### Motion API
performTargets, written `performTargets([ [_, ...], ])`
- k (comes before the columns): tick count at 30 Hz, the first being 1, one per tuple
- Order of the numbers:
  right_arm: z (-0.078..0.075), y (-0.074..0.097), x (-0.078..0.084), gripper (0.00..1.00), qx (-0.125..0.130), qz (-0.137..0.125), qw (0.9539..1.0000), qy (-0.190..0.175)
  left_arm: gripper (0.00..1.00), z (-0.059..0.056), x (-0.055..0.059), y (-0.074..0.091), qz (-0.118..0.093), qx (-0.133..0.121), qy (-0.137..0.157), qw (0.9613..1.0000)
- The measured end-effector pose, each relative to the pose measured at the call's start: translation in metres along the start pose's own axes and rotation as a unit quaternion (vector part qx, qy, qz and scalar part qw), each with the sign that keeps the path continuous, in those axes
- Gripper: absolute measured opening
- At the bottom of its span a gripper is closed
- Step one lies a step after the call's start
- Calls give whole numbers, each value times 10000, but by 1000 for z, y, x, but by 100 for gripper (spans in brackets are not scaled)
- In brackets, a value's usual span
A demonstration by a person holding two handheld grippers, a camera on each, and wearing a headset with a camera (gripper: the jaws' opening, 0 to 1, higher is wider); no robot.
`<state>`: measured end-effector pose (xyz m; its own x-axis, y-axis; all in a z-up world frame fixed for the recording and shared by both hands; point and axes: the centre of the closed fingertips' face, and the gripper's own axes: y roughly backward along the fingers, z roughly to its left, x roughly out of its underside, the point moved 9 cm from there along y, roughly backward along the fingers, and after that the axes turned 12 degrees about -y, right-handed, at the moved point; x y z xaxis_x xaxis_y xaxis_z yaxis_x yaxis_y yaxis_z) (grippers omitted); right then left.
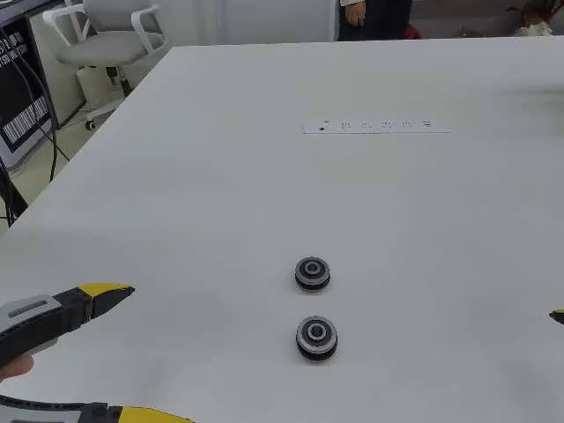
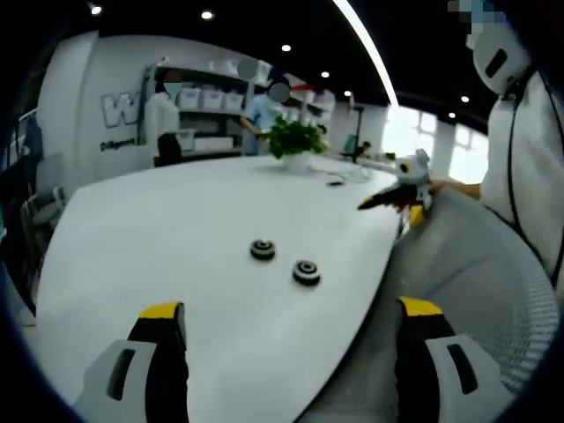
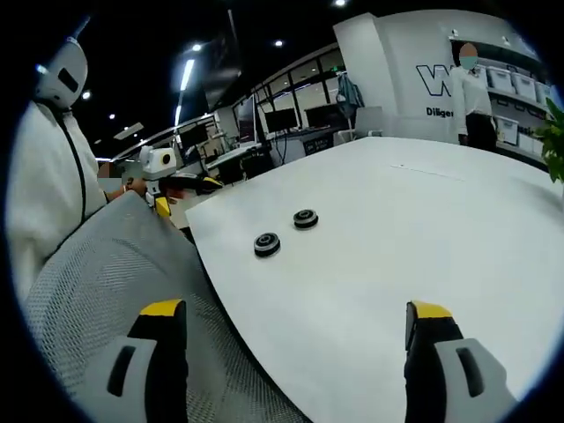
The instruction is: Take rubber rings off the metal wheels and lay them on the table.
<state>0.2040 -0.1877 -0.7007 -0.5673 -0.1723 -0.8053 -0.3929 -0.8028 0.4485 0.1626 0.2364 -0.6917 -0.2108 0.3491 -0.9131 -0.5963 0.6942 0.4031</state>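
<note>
We have not yet begun the real work. The two wheels sit near the middle of the table [image 1: 264, 176], close together but not touching: the near wheel [image 1: 316, 337] and, just beyond it, the far wheel [image 1: 312, 273], each seemingly lying flat with its hub upward. Each shows a dark band about its rim, which we take for the rings [image 1: 316, 355], so by our reckoning both rings are on their wheels and none is laid down. Our left gripper [image 1: 160, 354] hovers low to the left of the wheels, well apart from them, its jaws spread wide with nothing between them. Its own view shows the same gap, with both wheels ahead. Our right gripper [image 3: 295, 309] is likewise spread and empty, near the table's edge, with the wheels well ahead of it. The whole task is left. We judge that one gripper must steady a wheel while the other peels its ring off and lays it on the table, and then the same for the second wheel.
</note>
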Motion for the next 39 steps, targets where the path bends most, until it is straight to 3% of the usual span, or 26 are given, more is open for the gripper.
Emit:
performTargets([
  [18, -1, 0, 1, 99, 16, -10, 10000, 12, 100, -5, -3, -1, 52, -12, 25, 10000],
  [39, -2, 1, 4, 98, 49, -25, 10000, -8, 100, -2, -3, 1, -68, -53, -6, 10000],
])
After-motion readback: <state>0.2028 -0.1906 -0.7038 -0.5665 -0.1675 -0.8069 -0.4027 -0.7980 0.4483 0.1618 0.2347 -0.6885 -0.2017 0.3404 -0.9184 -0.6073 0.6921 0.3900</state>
